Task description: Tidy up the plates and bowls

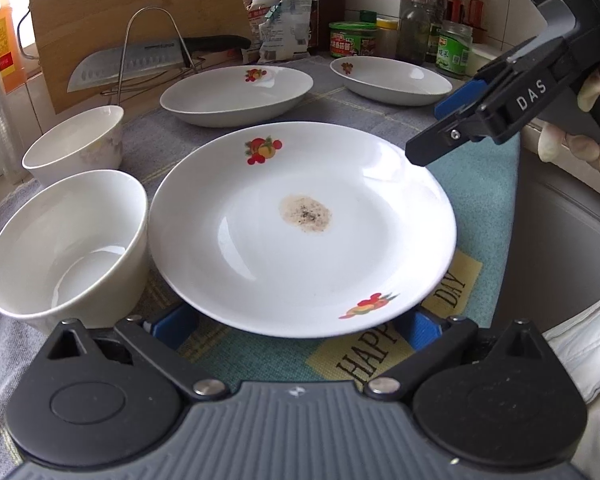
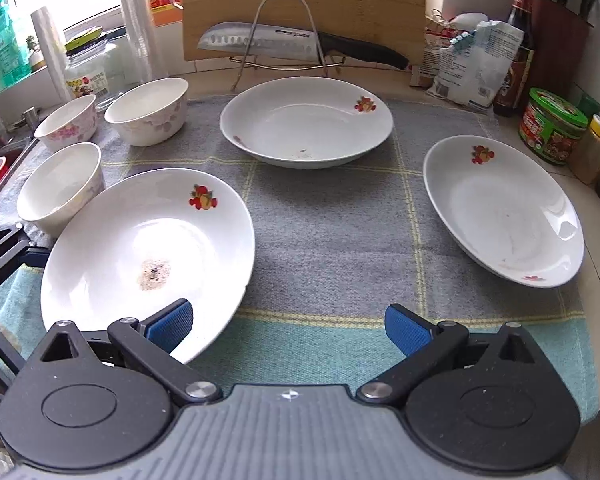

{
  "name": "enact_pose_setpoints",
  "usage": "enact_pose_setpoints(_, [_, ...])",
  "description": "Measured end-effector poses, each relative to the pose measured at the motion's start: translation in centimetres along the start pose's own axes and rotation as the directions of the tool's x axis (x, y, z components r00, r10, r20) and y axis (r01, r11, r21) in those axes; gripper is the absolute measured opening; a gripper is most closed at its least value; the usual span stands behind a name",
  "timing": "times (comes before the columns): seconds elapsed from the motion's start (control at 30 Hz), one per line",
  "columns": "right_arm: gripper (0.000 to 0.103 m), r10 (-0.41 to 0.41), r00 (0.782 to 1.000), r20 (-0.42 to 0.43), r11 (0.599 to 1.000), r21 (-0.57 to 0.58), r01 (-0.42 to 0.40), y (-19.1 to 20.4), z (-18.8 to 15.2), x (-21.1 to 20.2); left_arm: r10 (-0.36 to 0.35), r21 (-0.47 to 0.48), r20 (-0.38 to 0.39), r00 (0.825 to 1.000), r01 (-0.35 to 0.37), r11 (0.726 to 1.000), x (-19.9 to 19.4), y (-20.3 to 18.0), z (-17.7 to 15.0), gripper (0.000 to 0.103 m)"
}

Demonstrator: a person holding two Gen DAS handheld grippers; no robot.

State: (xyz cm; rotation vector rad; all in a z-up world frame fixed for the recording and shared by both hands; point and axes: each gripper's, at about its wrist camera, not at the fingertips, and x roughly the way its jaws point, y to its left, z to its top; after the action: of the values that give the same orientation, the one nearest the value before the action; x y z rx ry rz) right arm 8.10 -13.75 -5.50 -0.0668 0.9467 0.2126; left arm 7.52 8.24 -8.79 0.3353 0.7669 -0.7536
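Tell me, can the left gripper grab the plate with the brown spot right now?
Probably yes. The left gripper is open, and the near rim of the spotted plate sits between its fingers, with nothing blocking the way.

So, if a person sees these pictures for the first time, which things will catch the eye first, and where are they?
First, the nearest white plate, with a brownish speckled stain in its middle, lying on the cloth just ahead of the open left gripper. Then the big knife on a wire rack at the back, before a wooden cutting board. White bowls cluster on the left.

Soft window daylight, fisheye-bent edges
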Motion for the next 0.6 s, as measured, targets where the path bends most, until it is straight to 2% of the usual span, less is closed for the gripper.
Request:
enact_pose_setpoints(0.23, [0.103, 0.119, 0.992, -0.037, 0.988, -0.097, -0.122, 1.3, 1.4, 2.1, -0.004, 0.001, 0.024, 1.000, 0.004, 1.000, 0.1, -0.1, -0.1, 0.103])
enact_pose_setpoints(0.4, [0.103, 0.218, 0.971, -0.101, 0.961, -0.154, -0.232, 1.2, 2.0, 4.3, -0.004, -0.001, 0.042, 0.999, 0.004, 1.000, 0.0, -0.1, -0.3, 0.103])
enact_pose_setpoints(0.6, [0.103, 0.262, 0.949, -0.177, 0.921, -0.249, -0.300, 1.8, 2.1, 5.9, 0.005, -0.012, 0.032, 0.999, -0.005, 1.000, 0.0, -0.3, -0.1, 0.103])
